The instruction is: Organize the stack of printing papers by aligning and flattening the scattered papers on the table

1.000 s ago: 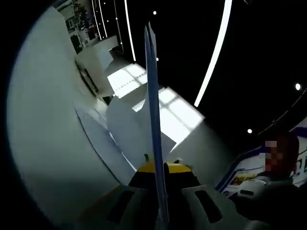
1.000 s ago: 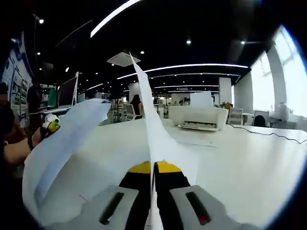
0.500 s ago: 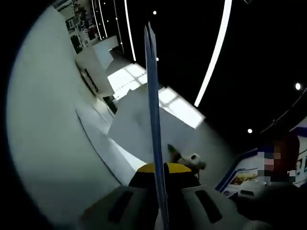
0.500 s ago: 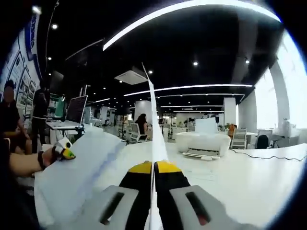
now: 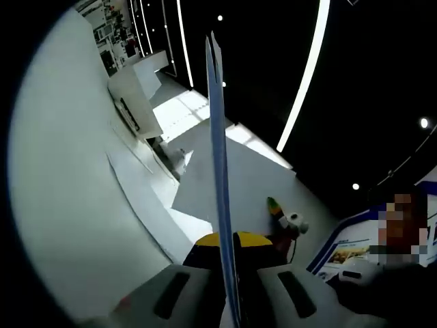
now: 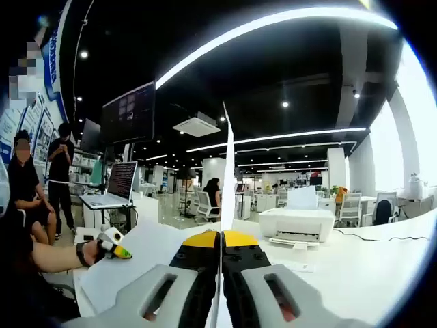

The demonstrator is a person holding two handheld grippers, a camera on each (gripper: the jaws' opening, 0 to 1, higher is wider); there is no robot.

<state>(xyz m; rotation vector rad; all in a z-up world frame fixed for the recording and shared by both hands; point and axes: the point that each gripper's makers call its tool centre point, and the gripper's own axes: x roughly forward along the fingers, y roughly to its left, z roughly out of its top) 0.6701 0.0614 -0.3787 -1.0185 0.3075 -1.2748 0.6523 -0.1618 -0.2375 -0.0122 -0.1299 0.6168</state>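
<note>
Left hand-held gripper (image 5: 229, 240): clamping the paper stack (image 5: 218, 150) edge-on, frame centre.
Right hand-held gripper (image 6: 220, 240): clamping the same stack.
Risk: loose sheets are fanning; uneven grip pressure is likely causing slippage onto the counter (image 6: 355, 266).

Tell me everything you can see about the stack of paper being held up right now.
The paper stack is plain white printer sheets, lifted off the white table and held at two edges. The right tool is shut on one edge, seen as a thin vertical blade between its yellow-tipped jaws. The left tool is shut on another edge, the sheets looking bluish edge-on. In the right gripper view the stack spreads broad and nearly flat toward the left tool. No print or creases can be made out.
</note>
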